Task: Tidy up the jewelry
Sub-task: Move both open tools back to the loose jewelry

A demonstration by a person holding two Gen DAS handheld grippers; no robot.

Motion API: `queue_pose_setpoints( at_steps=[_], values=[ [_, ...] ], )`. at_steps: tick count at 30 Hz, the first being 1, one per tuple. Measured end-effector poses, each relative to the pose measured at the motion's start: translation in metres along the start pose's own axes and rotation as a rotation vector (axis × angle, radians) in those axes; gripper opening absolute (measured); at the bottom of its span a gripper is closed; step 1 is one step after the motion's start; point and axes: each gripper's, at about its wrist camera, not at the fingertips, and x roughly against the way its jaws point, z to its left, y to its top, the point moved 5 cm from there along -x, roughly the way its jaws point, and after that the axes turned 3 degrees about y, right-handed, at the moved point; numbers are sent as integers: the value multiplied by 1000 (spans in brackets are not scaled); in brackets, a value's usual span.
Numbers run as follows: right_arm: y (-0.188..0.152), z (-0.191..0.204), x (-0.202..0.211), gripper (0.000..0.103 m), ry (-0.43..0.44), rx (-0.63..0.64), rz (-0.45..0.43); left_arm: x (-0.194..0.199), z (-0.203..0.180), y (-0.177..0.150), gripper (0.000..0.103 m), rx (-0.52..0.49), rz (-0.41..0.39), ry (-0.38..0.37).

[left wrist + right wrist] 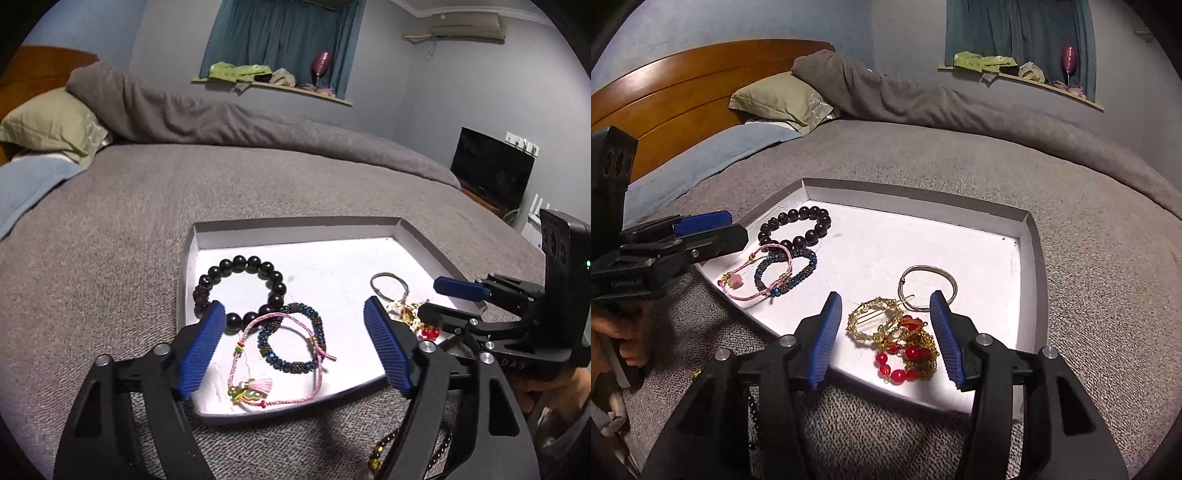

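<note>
A shallow white tray (pixel 207 236) lies on the bed. In it are a dark bead bracelet (pixel 255 264), a blue bead bracelet (pixel 317 325), a pink cord bracelet with a tassel (pixel 255 387) and a silver bangle (pixel 388 275). My left gripper (pixel 295 347) is open over the tray's near edge. The pink cord and blue bracelet lie between its pads, untouched. My right gripper (pixel 886 339) is open, straddling a gold clip (pixel 864 317) and a tangle of red beads (pixel 897 374) without pressing them. Each gripper shows in the other view: the right gripper (pixel 448 301), the left gripper (pixel 701 229).
A grey blanket (pixel 110 258) covers the bed around the tray. Dark and gold beads (pixel 380 450) lie on the blanket in front of the tray. Pillows (pixel 775 99) and a wooden headboard (pixel 683 92) are at the back left, a dark screen (pixel 491 166) at the right.
</note>
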Motion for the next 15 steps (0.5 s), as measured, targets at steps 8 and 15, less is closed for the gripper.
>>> queue_pose_setpoints(
  at_steps=[8, 15],
  values=[
    [-9, 5, 19, 51, -4, 8, -22, 17, -2, -3, 83, -13, -33, 1],
    [-17, 6, 37, 52, -10, -15, -47, 40, -2, -12, 83, -18, -58, 0]
  ],
)
